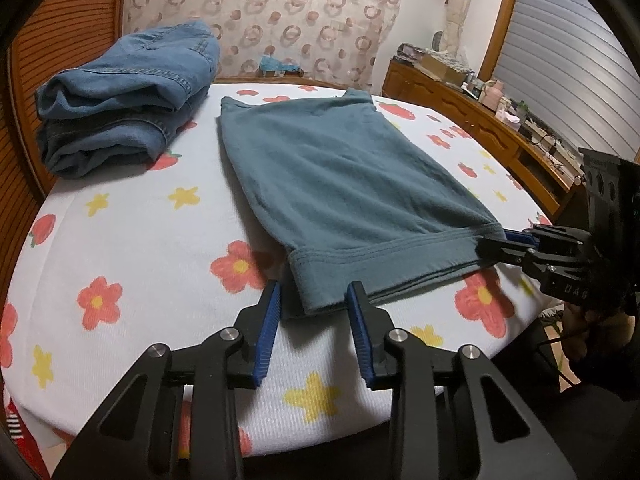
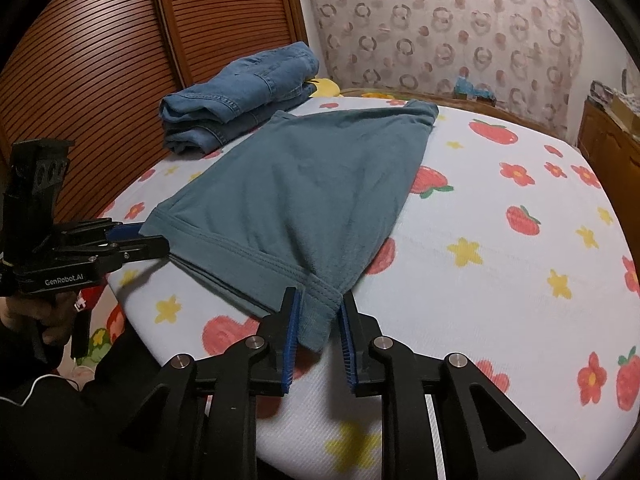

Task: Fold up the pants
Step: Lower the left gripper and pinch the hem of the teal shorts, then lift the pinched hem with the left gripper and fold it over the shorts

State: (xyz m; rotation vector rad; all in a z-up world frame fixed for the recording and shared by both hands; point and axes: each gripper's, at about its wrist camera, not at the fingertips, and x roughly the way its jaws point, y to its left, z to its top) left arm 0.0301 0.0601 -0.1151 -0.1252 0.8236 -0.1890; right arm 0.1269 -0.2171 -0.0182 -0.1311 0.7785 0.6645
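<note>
Flower-and-strawberry bedding (image 1: pixel 132 216) covers the bed where the work lies, with a slatted wooden door (image 2: pixel 92 80) behind and a patterned curtain (image 1: pixel 280 12) at the head.

Nearest in, the left gripper (image 1: pixel 314 300) stands part open, its ribbed blue pads either side of the near corner of the teal pants (image 1: pixel 340 176); the right-hand pad touches the hem, but the cloth does not look pinched. The right gripper (image 2: pixel 318 312) has its jaws much narrower, with the other hem corner bunched between the blue pads; whether it is truly clamped I cannot tell.

Outward from there, the pants lie flat across the middle of the bed as a neat tapering panel, apparently already doubled leg on leg, the stitched hem band toward the grippers. What remains, I judge, is to carry this end over to the far end. Soft, slightly fuzzy knit, it should drape limply. Beyond, a stiffer pile of folded jeans (image 1: pixel 124 96) sits finished.
</note>
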